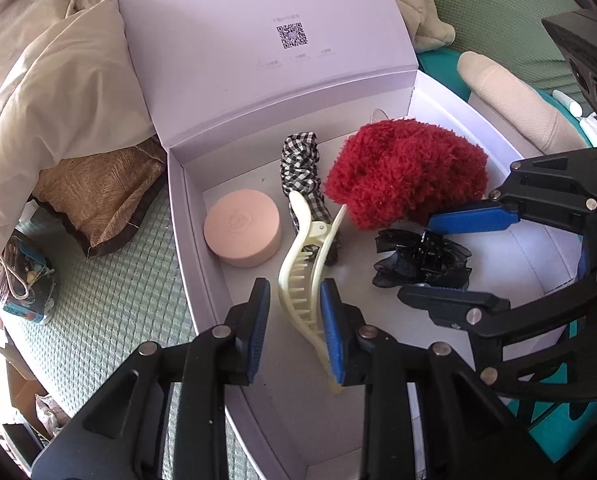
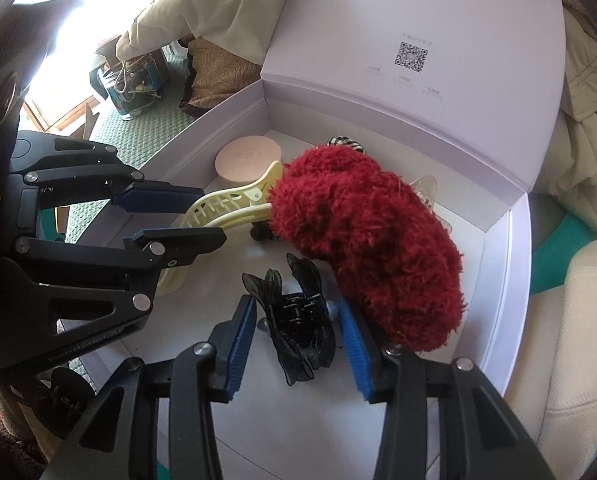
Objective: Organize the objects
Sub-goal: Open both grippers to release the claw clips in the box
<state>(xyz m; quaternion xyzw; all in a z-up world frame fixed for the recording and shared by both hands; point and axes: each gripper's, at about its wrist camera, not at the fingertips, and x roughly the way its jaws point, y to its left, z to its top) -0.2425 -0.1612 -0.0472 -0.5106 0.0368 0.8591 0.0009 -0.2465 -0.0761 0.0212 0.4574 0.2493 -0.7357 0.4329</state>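
An open lilac box point(image 1: 186, 216) holds hair things. A cream claw clip point(image 1: 298, 264) lies on its floor between the pads of my left gripper point(image 1: 294, 292). The right pad touches it and the left pad stands a little off, so the jaws are open. A black claw clip point(image 2: 298, 320) rests between the pads of my right gripper point(image 2: 297, 304), with a gap on each side. Behind them lie a red fluffy scrunchie point(image 1: 402, 176), a black-and-white checked scrunchie point(image 1: 302, 164) and a pink round case point(image 1: 242, 228). The right wrist view shows a clear clip point(image 2: 426, 188) partly hidden behind the red scrunchie point(image 2: 362, 248).
The box lid point(image 1: 258, 60) stands upright at the back. A beige jacket point(image 1: 50, 80) and a brown cushion point(image 1: 98, 196) lie left of the box on a green quilted cover point(image 1: 110, 300). A cream cushion point(image 2: 570, 340) sits on the right, and a jar point(image 1: 22, 280) at far left.
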